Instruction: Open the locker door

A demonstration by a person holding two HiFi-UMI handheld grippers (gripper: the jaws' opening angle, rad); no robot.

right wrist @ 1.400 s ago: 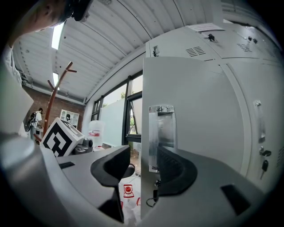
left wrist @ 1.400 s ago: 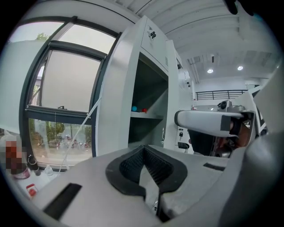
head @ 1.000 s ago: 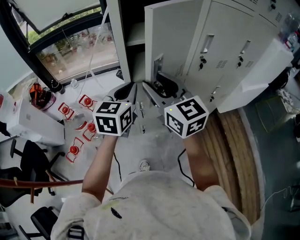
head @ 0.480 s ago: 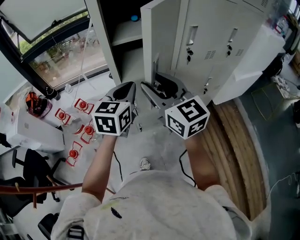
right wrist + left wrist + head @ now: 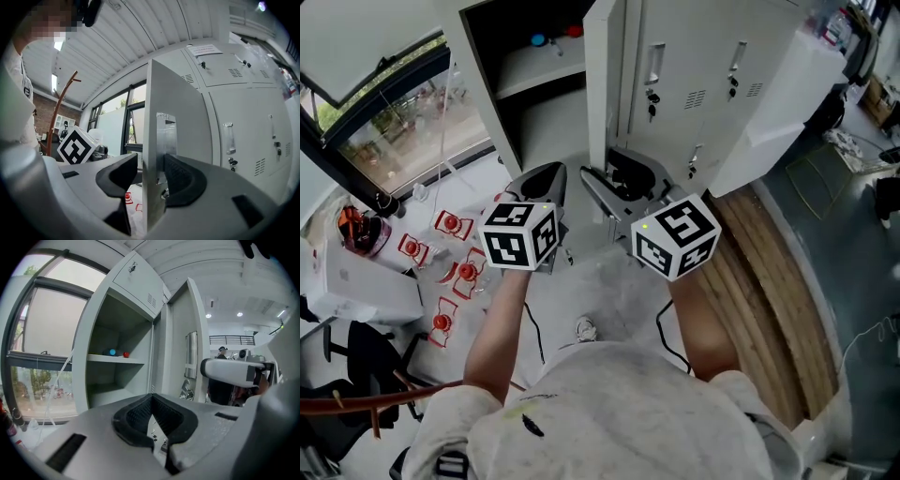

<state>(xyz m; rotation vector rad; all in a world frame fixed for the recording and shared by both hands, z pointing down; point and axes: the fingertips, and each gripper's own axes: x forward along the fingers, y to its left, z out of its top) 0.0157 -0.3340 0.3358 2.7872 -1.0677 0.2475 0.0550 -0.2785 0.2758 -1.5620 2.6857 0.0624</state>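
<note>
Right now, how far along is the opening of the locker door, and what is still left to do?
Done: the locker door stands swung well out, and the shelf inside shows. In hand: the right gripper has its jaws closed around the door's free edge at the handle plate; the left gripper is shut and empty. Left: probably only a little more swing, if wanted, then letting go.

Grippers: 2 counted, left gripper (image 5: 547, 180), right gripper (image 5: 150, 176) | open locker door (image 5: 602, 84): 1 | closed locker doors (image 5: 680, 47), right: 2 | small shelf items, far: 2, blue item (image 5: 539, 40), red item (image 5: 572, 31) | red-and-white floor pieces (image 5: 450, 223), left: 4 counted
</note>
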